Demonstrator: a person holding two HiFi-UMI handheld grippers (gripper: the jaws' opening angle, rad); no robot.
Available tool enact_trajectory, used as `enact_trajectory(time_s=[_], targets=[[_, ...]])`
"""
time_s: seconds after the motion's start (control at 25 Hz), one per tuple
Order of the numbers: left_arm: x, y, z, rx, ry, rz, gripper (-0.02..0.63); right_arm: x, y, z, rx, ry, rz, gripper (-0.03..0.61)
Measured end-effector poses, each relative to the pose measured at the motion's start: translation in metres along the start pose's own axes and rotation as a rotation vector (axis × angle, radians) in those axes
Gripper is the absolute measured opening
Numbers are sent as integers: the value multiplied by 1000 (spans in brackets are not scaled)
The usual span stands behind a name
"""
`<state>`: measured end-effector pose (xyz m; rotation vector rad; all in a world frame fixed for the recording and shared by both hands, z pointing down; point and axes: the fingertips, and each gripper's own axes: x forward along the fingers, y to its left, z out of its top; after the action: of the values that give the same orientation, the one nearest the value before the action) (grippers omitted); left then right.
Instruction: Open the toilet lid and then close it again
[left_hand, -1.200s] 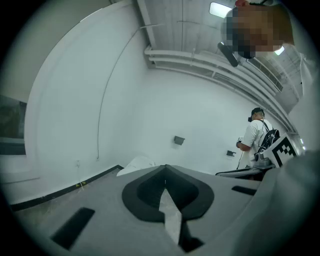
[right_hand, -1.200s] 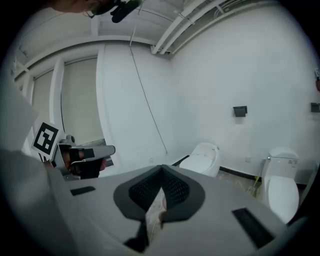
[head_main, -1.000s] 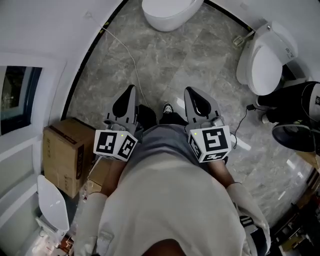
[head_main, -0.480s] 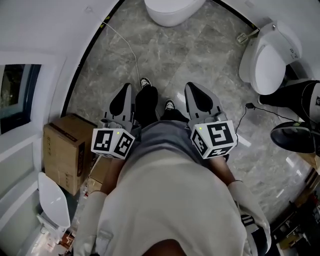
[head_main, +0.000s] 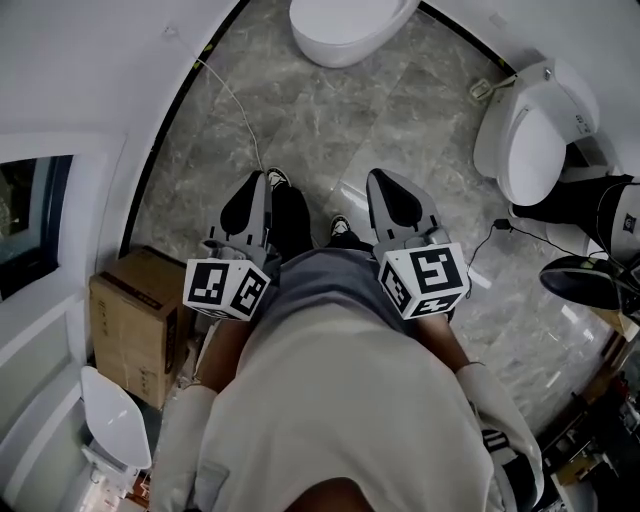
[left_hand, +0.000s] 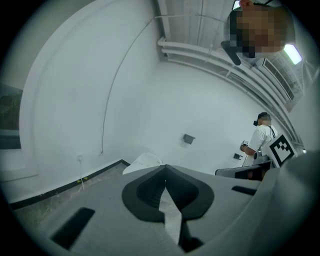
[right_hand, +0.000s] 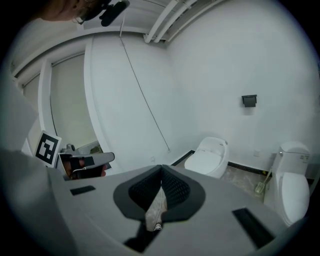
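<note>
Left hand-held gripper, closed, hangs over marbled floor near seemingly lidded toilet.

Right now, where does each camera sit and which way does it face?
Head view: on the head, steeply down at the marble floor; torso, shoes, left gripper, right gripper show.
Left gripper view: along its shut jaws toward the far toilet; right gripper at right edge.
Right gripper view: along its shut jaws toward far toilet and side toilet; left gripper at left edge.
Shared: all three show the far toilet.
</note>
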<state>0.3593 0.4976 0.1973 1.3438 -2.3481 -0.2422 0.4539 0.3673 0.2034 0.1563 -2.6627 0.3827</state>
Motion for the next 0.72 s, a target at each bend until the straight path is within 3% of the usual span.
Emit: enact_trajectory(time_s=[0.28,0.72], targets=[[34,63,31,10,63,-61,7,67,32,30,-6,26,-4,9],[67,155,81,29,80,-121,8,165,83,70,-37,46,13,9]])
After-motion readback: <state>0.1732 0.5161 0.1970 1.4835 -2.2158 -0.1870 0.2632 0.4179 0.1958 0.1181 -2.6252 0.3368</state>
